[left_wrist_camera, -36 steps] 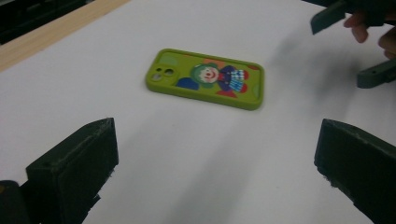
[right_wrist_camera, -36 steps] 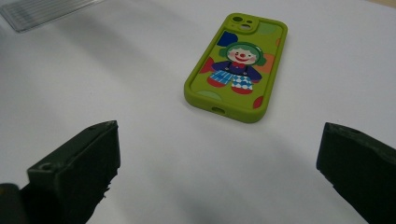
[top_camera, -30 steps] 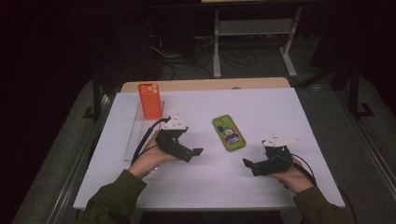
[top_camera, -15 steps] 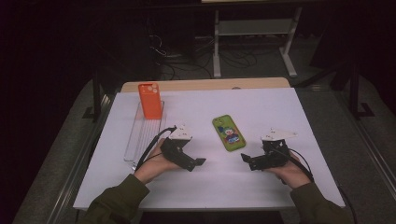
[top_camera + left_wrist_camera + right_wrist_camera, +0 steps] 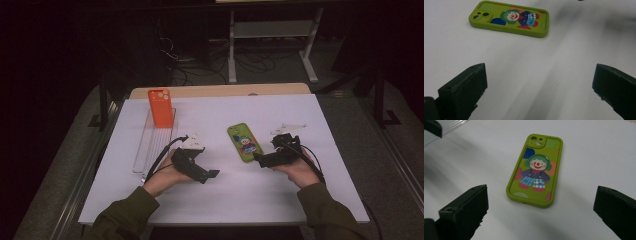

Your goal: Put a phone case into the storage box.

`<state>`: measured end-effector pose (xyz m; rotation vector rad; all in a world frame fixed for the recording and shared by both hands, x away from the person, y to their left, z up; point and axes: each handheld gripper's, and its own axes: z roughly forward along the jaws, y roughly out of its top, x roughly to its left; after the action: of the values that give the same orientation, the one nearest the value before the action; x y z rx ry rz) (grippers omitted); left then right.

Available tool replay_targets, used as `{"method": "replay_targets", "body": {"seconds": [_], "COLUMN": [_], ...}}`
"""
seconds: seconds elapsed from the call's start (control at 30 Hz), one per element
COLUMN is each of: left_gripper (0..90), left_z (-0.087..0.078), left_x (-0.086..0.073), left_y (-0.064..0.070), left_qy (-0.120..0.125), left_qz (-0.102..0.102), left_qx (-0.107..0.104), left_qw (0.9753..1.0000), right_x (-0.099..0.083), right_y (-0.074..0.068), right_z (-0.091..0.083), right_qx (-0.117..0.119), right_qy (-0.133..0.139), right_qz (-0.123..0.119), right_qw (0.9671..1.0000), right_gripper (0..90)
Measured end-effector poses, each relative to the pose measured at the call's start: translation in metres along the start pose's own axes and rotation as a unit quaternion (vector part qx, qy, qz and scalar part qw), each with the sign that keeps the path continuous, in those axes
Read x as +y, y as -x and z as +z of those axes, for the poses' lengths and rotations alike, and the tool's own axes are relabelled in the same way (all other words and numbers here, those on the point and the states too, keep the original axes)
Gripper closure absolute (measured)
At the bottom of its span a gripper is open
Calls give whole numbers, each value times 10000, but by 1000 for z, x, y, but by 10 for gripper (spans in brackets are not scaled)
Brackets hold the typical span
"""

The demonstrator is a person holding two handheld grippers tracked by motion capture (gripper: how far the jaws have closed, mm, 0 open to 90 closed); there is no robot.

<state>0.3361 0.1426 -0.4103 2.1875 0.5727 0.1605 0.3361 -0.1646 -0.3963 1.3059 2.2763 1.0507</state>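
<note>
A green phone case (image 5: 244, 142) with a clown picture lies flat on the white table (image 5: 300, 200), between my two grippers. My left gripper (image 5: 212, 174) sits low at the case's lower left, jaws wide apart and empty; in its own view the case (image 5: 509, 18) lies ahead and to the left. My right gripper (image 5: 257, 159) stands open just below and right of the case, pointing at it; the case (image 5: 535, 170) lies straight ahead between its jaws, a short way off. An orange phone case (image 5: 160, 107) stands upright in a clear rack (image 5: 150, 145) at the left.
The clear ribbed rack lies along the table's left side. A wooden board (image 5: 220, 90) edges the table's far side. Beyond it, a dark floor holds cables and a white stand (image 5: 272, 35).
Both grippers have moved inward toward the green case. The left one slid right and forward; the right one shifted left and up, closer to the case's lower end.
</note>
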Motion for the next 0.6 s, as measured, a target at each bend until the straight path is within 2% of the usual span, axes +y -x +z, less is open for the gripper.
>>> {"method": "replay_targets", "body": {"seconds": [0.1,0.2,0.23,0.3,0.4,0.6], "left_gripper": [0,0,0,0,0,0], "left_z": [0,0,0,1,1,0], "left_x": [0,0,0,0,-1,0], "left_y": [0,-1,-2,-1,0,-1], "left_qy": [20,18,-3,-14,-18,-4], "left_qz": [-74,-83,1,-57,-126,-137], "left_qx": [-45,-47,-22,-39,-47,-46], "left_qw": [10000,10000,10000,10000,9999,9999], "right_x": [9,16,18,23,28,34], "right_y": [0,0,0,0,1,0], "right_z": [8,17,20,25,34,51], "right_qx": [-50,-109,-134,-163,-193,-250], "right_qy": [-55,-103,-138,-207,-262,-433], "right_qz": [27,10,8,5,6,26], "right_qw": [10000,9999,9998,9997,9995,9987], "right_gripper": [0,0,0,0,0,0]}}
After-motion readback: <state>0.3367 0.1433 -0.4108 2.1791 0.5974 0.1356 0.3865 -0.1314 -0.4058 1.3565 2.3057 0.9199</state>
